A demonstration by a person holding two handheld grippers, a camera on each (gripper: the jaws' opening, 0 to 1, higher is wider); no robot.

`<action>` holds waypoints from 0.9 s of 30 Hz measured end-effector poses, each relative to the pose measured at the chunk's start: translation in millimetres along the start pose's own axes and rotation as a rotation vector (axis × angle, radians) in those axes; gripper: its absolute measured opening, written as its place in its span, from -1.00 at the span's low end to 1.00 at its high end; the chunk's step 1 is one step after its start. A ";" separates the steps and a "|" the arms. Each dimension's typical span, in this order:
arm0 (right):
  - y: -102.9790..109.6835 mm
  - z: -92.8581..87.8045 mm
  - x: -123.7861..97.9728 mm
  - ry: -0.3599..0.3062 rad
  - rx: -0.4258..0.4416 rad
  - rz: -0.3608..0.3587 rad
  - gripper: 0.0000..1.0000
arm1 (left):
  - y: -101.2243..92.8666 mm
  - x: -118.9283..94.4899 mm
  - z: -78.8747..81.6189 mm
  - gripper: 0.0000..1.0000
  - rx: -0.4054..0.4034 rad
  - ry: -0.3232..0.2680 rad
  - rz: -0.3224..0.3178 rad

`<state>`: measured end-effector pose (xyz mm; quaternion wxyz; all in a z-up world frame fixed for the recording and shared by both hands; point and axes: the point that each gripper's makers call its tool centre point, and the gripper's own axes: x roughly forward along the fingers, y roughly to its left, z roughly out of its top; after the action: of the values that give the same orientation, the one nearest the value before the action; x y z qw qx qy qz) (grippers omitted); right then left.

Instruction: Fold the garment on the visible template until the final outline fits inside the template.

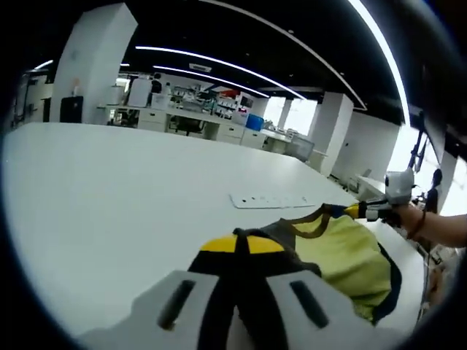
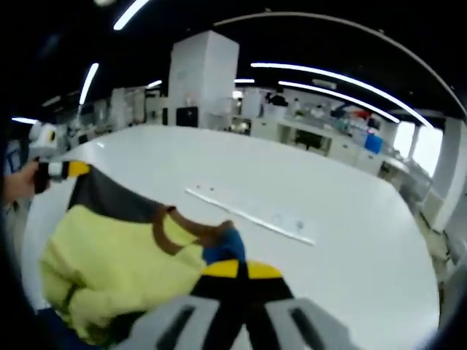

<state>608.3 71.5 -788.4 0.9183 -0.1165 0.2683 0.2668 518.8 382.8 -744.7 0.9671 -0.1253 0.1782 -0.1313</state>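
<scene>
The garment (image 1: 350, 262) is yellow-green with a dark grey panel, a brown collar trim and a blue patch. It is stretched between both grippers above the white table (image 1: 109, 189). In the left gripper view, my left gripper (image 1: 241, 244) is shut on the dark grey fabric at the bottom. My right gripper (image 1: 357, 211), held by a hand (image 1: 412, 217), pinches the far edge at the right. In the right gripper view, my right gripper (image 2: 241, 270) is shut on the garment (image 2: 109, 255) near the collar. There my left gripper (image 2: 69, 170) grips the far corner at the left.
A flat white strip (image 1: 270, 200) lies on the table beyond the garment; in the right gripper view the strip (image 2: 252, 215) runs diagonally. Benches with equipment (image 1: 204, 109) and white pillars (image 2: 203, 76) stand behind the table. A person (image 1: 155, 84) stands far back.
</scene>
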 end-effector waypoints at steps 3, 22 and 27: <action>-5.2 -10.5 11.1 0.035 -0.005 -0.020 -1.00 | 8.7 11.6 -9.7 -1.00 -0.003 0.030 0.019; -10.1 -28.5 33.8 0.036 0.179 -0.041 -1.00 | 38.0 25.0 -45.3 -1.00 0.018 0.156 0.127; -13.4 -16.3 26.2 -0.003 0.214 -0.049 -0.70 | 37.6 20.2 -42.4 -0.88 -0.008 0.149 0.144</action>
<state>627.4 65.8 -815.6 0.9322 -0.0240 0.2909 0.2141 528.9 403.5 -800.3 0.9575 -0.1060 0.2588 -0.0700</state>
